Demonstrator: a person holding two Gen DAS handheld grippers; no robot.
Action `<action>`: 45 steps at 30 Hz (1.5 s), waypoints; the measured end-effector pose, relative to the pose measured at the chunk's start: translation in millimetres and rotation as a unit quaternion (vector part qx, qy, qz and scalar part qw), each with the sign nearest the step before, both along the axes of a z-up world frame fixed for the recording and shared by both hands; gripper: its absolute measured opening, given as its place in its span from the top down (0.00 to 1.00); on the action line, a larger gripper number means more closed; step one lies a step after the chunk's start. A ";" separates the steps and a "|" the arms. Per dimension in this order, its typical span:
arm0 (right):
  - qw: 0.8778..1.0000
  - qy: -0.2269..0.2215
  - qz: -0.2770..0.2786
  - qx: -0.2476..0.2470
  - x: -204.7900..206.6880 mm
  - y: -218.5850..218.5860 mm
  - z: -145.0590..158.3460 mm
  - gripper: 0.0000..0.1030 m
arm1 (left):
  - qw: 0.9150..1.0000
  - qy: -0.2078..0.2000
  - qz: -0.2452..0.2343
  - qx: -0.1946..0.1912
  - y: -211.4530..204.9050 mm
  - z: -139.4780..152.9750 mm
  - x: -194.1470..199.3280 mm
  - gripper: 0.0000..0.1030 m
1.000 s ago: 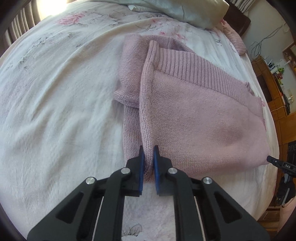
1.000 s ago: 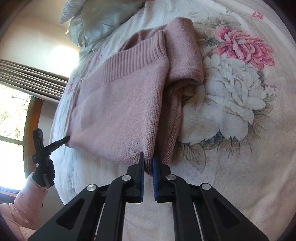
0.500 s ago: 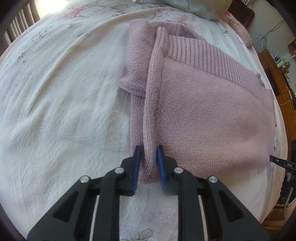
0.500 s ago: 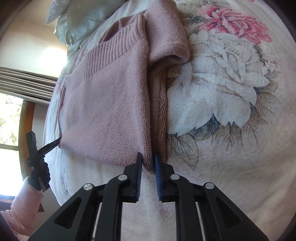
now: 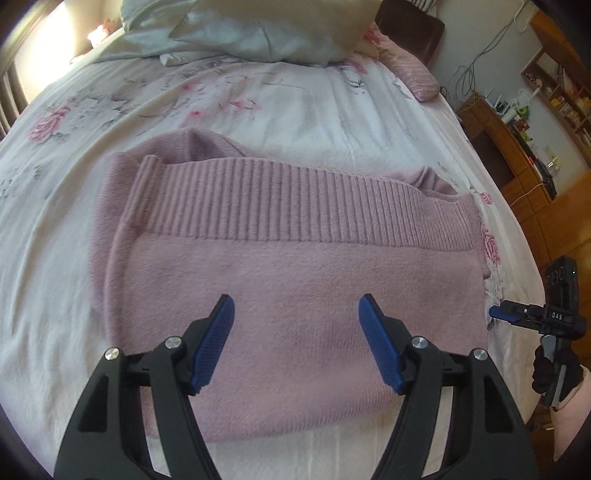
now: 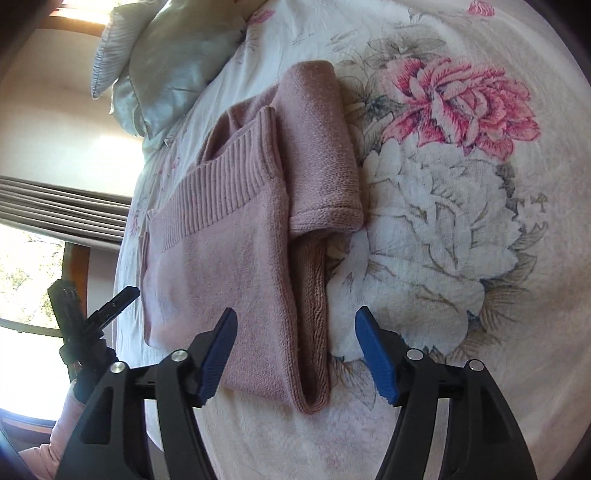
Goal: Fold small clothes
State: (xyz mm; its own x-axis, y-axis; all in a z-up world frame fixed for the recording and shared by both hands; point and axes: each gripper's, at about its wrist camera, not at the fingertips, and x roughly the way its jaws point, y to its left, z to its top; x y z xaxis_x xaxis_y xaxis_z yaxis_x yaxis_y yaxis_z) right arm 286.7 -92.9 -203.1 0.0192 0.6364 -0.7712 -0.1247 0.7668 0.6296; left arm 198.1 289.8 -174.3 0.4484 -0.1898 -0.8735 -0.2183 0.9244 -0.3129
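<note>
A pink knitted sweater (image 5: 295,266) lies folded flat on the flowered bedspread (image 5: 55,229), its ribbed band across the far side. My left gripper (image 5: 296,310) hovers open above the sweater's near half, with nothing between its blue pads. In the right wrist view the same sweater (image 6: 229,258) shows its folded edge and a tucked sleeve (image 6: 317,155) on the right side. My right gripper (image 6: 295,325) is open above that near corner, holding nothing. Each view shows the other gripper at the sweater's far edge.
Pale green pillows (image 5: 258,29) and a striped pink cushion (image 5: 417,70) lie at the head of the bed. Wooden furniture (image 5: 509,162) stands past the bed's right edge. A curtained window (image 6: 55,206) is on the other side. A gloved hand (image 5: 554,373) holds the other gripper.
Both grippers were shut on the sweater's near corners; they have let go, opened wide and lifted back. The sweater now rests flat on the bed.
</note>
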 end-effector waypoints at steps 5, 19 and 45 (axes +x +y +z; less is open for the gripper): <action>0.999 0.021 -0.002 0.031 11.1 8.2 -19.0 0.35 | 0.999 0.029 -0.011 0.006 -11.6 -26.2 19.1 0.33; 0.994 0.029 -0.033 0.096 38.4 24.1 -47.7 0.53 | 0.999 0.040 -0.004 -0.008 -5.0 -46.4 27.1 0.27; 0.981 -0.127 0.140 -0.049 22.5 217.3 103.0 0.84 | 0.995 -0.022 0.062 -0.076 97.9 12.6 -42.1 0.29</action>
